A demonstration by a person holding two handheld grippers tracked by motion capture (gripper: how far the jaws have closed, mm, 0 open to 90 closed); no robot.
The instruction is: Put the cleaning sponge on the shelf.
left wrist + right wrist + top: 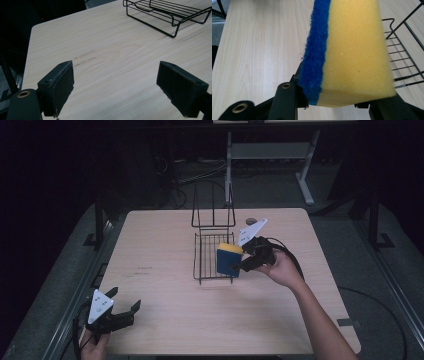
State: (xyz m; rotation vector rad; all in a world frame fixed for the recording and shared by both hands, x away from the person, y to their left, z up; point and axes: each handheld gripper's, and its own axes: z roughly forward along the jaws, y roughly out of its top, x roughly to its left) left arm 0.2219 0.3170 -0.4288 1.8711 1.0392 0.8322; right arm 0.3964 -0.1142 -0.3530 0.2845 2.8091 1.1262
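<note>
Now, down at the table's point(165, 315) near left corner, the left gripper point(125, 306) sits with jaws spread wide, nothing between them, just bare wood. Over to the right, the right gripper point(236, 266) pinches the sponge point(228, 260), blue face and yellow foam, held up at the rack's point(206, 255) right edge.

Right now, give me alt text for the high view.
The right gripper holds a yellow-and-blue sponge over the near right corner of a black wire rack on a wooden table. The left gripper rests open at the table's near left edge.
</note>
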